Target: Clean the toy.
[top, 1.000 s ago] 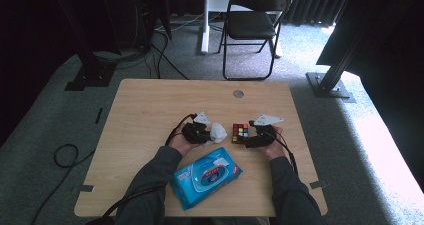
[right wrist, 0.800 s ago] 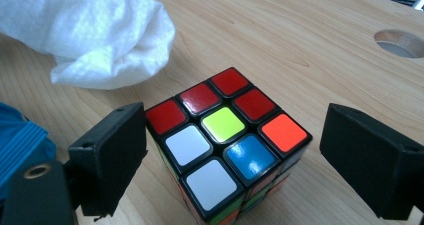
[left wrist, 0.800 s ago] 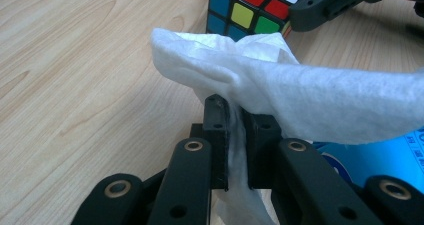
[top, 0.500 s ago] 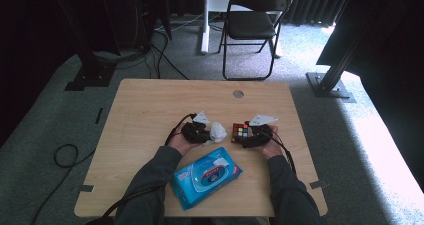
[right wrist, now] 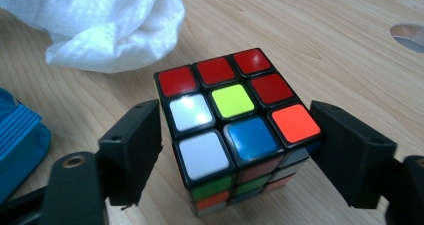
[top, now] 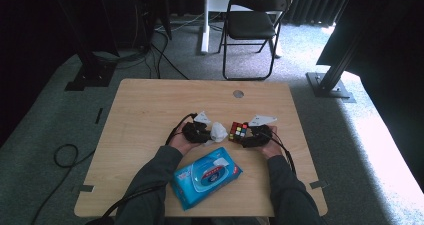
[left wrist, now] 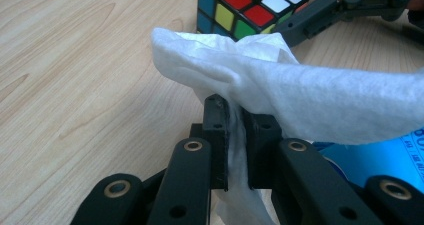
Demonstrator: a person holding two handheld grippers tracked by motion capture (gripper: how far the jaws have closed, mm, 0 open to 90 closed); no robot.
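The work in hand looks like wiping a puzzle cube (right wrist: 235, 130) with a white wipe (left wrist: 280, 92). The left gripper (left wrist: 235, 130) has its 2 jaws pressed together on the wipe, which bunches up above them and hangs toward the cube. The cube stands on the wooden table (top: 150, 105), near the middle, between the 2 jaws of the right gripper (right wrist: 235, 150). Those jaws have just been closing in on it; they flank its 2 sides closely, the right one seemingly at the cube's corner, the left with a thin gap, so the grip does not look firm yet. A blue wipes pack (top: 207, 176) lies nearer the person. So the wipe is pulled and held and the cube nearly secured; the wiping itself seems not yet begun, since wipe and cube sit just apart
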